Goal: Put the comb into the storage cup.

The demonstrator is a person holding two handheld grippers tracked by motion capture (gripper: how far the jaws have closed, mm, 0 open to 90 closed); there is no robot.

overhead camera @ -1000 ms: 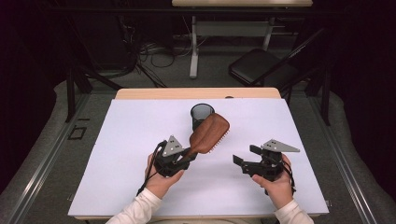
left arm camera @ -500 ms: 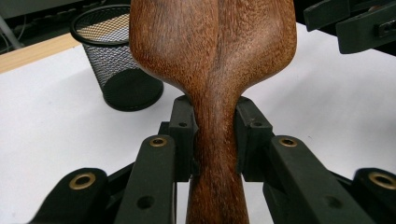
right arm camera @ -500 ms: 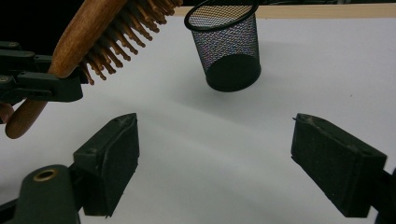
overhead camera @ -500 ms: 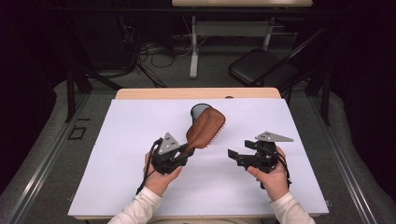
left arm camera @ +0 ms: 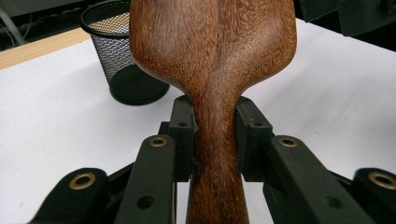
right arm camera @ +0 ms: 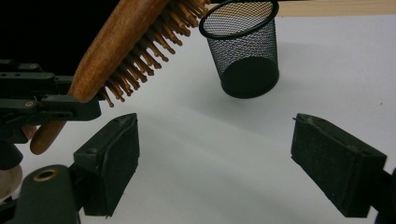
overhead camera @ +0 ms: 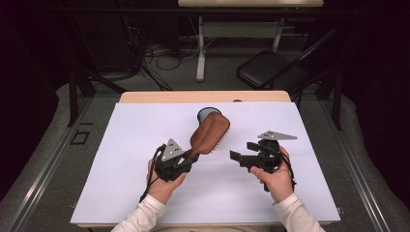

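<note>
A brown wooden hairbrush (overhead camera: pixel 210 134) is held up off the white table sheet, its bristles facing right. My left gripper (overhead camera: pixel 189 160) is shut on the brush's narrow handle (left arm camera: pixel 215 140), with both pads pressed against the wood. The brush head (right arm camera: pixel 126 42) tilts toward a black mesh cup (overhead camera: pixel 207 114) that stands upright behind it. My right gripper (overhead camera: pixel 241 151) hovers to the right of the brush, open, with nothing between its pads (right arm camera: pixel 112 158). The mesh cup (right arm camera: pixel 243 51) stands beyond the open jaws, and its inside is dark.
The white sheet (overhead camera: pixel 121 159) covers most of the wooden table (overhead camera: pixel 159 96). A black folding chair (overhead camera: pixel 270 70) and a desk frame (overhead camera: pixel 200 48) stand on the floor beyond the table's far edge. Cables lie on the floor at the back left.
My right gripper has moved a little left and up, toward the brush. The brush head has swung slightly toward the mesh cup while the left hand stayed put.
</note>
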